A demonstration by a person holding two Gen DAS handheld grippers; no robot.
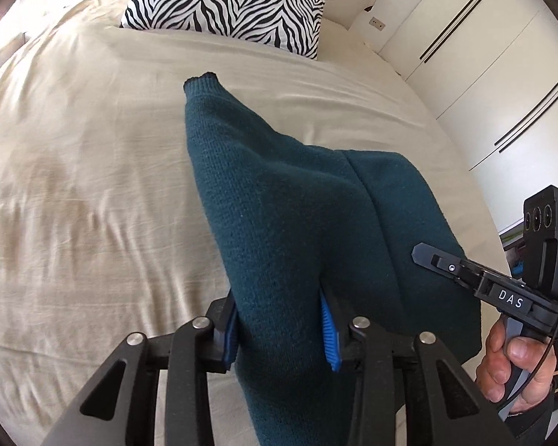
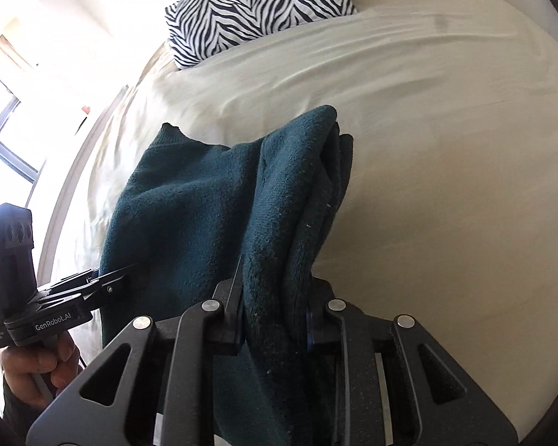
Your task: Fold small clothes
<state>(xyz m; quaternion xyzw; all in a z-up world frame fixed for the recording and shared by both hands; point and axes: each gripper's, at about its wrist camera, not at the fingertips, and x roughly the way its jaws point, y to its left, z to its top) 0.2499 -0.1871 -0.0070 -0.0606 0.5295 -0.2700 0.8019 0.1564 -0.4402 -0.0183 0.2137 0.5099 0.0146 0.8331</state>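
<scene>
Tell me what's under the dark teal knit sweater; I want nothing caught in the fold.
Around the dark teal knit sweater, only the cream bedsheet shows. The patch beneath it is covered, so I can't tell.

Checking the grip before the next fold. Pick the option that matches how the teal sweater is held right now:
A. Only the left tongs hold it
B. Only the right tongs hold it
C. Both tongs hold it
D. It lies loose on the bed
C: the left tongs and the right tongs each pinch a bunch of the sweater, raised over the bed.
</scene>
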